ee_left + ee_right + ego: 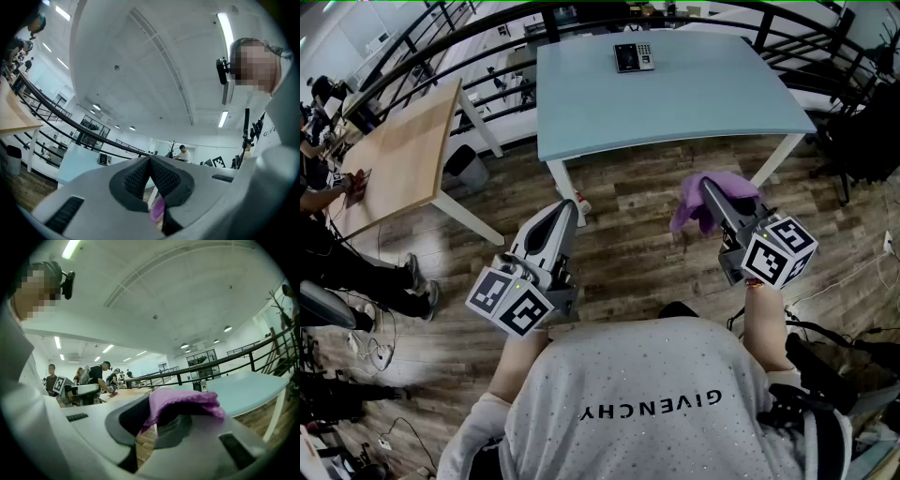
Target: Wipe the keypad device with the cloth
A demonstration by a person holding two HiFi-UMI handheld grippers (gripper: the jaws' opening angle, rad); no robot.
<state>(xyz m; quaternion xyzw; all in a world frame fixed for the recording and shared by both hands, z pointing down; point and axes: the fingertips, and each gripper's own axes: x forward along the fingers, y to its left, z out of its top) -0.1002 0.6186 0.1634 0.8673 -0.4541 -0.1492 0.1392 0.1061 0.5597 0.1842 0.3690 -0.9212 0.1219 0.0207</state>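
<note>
Right gripper (706, 187) fingers clench the cloth (688, 212), left gripper (570, 205) fingers clenched empty; keypad device (634, 57) lies crosswise.

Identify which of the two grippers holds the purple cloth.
The right gripper: its jaws clamp the purple cloth, while the left gripper is shut and empty.

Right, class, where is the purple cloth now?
The cloth is right of centre in the head view, clamped in the right hand-held gripper over the wooden floor, short of the blue table.
</note>
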